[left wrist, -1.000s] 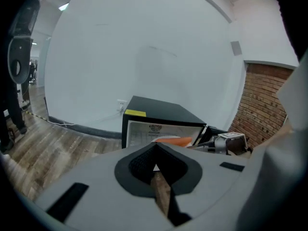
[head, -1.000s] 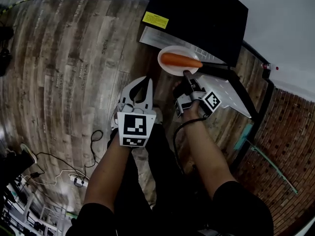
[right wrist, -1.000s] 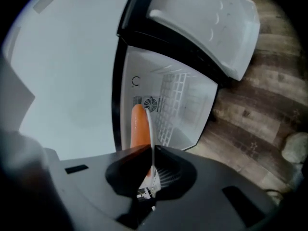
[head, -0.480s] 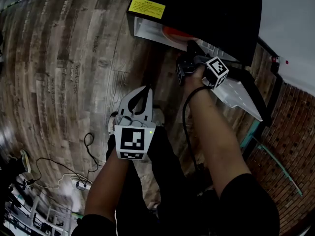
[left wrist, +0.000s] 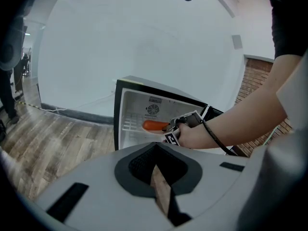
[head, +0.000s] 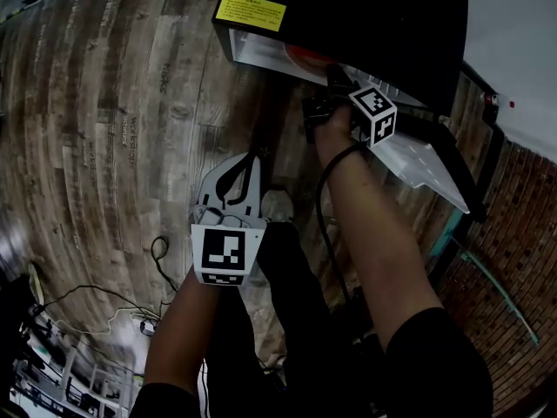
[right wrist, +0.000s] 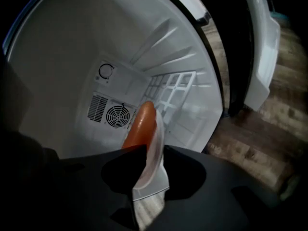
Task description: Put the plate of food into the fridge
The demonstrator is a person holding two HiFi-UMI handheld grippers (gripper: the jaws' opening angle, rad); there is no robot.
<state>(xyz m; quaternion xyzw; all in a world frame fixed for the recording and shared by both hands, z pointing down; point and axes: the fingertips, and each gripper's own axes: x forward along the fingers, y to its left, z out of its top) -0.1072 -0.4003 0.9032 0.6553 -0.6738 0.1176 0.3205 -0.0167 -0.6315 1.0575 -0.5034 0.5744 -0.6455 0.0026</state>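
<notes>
The right tool's (right wrist: pixel 151 157) jaws, just opening, stand part-open around the plate's (right wrist: pixel 157 133) rim, plate and orange food (right wrist: pixel 139 125) ahead inside the fridge (right wrist: pixel 62 57); the left tool (left wrist: pixel 159 177), nearly closed, holds nothing.

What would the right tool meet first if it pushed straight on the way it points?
The plate with the orange food: its rim sits between the jaws of the right tool, which have just been opening. Past it, likely the fridge back wall near the fan grille; depth is unclear.
</notes>
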